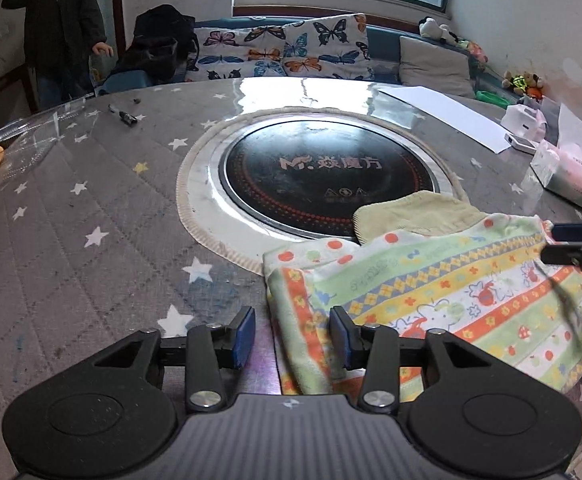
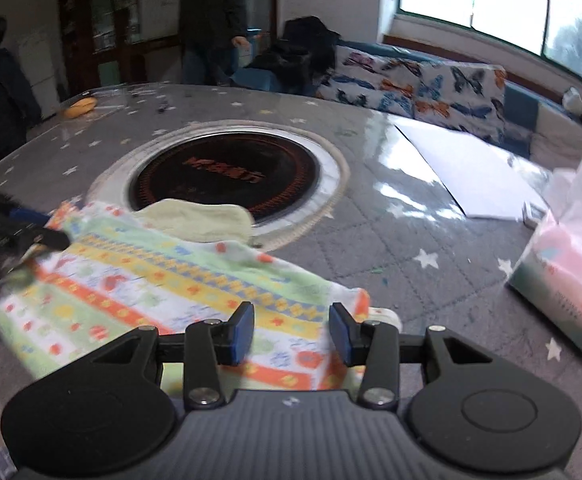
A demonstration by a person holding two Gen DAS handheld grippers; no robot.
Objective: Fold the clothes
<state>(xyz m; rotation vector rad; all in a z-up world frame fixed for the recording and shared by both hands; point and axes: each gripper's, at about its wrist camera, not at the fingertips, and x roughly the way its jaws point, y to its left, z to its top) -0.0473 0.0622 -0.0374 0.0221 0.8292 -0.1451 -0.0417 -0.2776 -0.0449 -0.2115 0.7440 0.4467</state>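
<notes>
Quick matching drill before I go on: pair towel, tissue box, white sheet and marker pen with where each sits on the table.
Things:
1. towel
2. tissue box
3. white sheet
4. marker pen

Places:
A. far left, near the plastic tray
B. right edge of the table
C. near edge, overlapping the cooktop
D. far right, by the sofa

Pairs: 1-C, 2-B, 3-D, 4-A

Worktop (image 1: 71, 240): broad bare stretch on the left, open for passage out to the pen (image 1: 123, 115) and clear plastic tray (image 1: 23, 140) at the far left rim. Right side obstructed: tissue box (image 2: 563, 280), white sheet (image 2: 471, 172), small white boxes (image 1: 525, 128). Centre: flush round hob (image 1: 323, 176), partly overlapped by patterned cloth (image 1: 431, 292) and pale green cloth (image 1: 415, 212).
</notes>
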